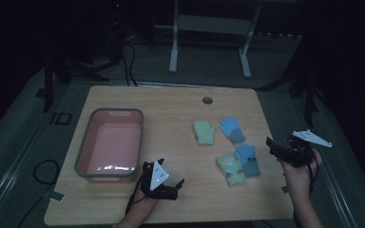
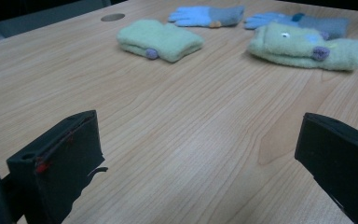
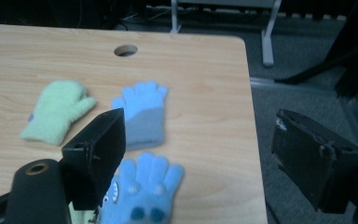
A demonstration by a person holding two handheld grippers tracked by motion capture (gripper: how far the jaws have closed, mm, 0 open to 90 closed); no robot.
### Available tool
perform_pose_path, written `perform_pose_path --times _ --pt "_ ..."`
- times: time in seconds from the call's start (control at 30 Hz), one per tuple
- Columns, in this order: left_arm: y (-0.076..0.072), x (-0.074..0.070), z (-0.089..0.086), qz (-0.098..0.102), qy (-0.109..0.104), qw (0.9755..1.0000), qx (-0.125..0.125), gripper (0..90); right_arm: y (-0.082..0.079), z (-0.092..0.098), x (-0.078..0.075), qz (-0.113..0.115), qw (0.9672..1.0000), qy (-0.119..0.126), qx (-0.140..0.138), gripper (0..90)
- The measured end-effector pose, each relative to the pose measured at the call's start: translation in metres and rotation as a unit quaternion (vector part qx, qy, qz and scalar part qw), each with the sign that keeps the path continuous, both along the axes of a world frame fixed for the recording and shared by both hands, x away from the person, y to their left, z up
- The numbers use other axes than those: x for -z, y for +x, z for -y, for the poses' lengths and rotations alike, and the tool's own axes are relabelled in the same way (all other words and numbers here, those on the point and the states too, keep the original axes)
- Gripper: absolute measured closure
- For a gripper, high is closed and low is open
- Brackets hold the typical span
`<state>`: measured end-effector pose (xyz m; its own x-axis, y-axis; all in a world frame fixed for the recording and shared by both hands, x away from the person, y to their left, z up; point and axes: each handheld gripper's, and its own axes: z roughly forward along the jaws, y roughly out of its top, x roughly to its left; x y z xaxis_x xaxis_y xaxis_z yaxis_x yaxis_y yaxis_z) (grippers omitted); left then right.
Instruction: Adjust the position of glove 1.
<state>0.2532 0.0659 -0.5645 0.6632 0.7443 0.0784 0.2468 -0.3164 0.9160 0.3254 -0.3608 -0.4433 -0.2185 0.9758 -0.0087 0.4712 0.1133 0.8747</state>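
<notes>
Black jaws of right gripper [image 1: 272,145] stand wide, nothing between them, nothing touched (no glove held). It hangs past table's [image 1: 171,102] right edge, near blue glove with grey cuff [image 1: 247,159], which lies on pale green mitten [image 1: 231,169]. Second green mitten [image 1: 204,131] and second blue glove [image 1: 231,129] lie farther back. Left gripper [image 1: 177,186] low over bare wood beside pink tub [image 1: 109,144], jaws wide, holding nothing.

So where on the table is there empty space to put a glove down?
Bare wood lies between the pink bin and the green mitten, and along the far edge around the round hole. The right side is crowded: four gloves sit close together there.
</notes>
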Motion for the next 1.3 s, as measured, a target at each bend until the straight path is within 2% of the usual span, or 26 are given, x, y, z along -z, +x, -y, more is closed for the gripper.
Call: perform_pose_path --times 0.07,0.3,0.63,0.93,1.3 --pt "0.000 0.000 0.000 0.000 -0.001 1.0000 0.000 0.9 0.002 -0.007 -0.004 0.004 0.9999 -0.014 -0.009 17.5" --pt "0.000 0.000 0.000 0.000 0.000 1.0000 0.000 0.9 0.016 -0.024 -0.010 -0.021 0.9988 -0.004 -0.044 11.7" --pt "0.000 0.000 0.000 -0.001 0.000 1.0000 0.000 0.9 0.033 -0.049 -0.007 -0.024 0.9967 -0.003 -0.077 10.6" --pt "0.000 0.000 0.000 -0.001 -0.001 1.0000 0.001 0.9 0.053 -0.074 0.000 -0.051 0.9911 -0.002 -0.123 13.8" --pt "0.000 0.000 0.000 -0.001 -0.002 1.0000 0.002 0.9 0.077 -0.105 0.010 -0.078 0.9862 -0.022 -0.145 15.1"
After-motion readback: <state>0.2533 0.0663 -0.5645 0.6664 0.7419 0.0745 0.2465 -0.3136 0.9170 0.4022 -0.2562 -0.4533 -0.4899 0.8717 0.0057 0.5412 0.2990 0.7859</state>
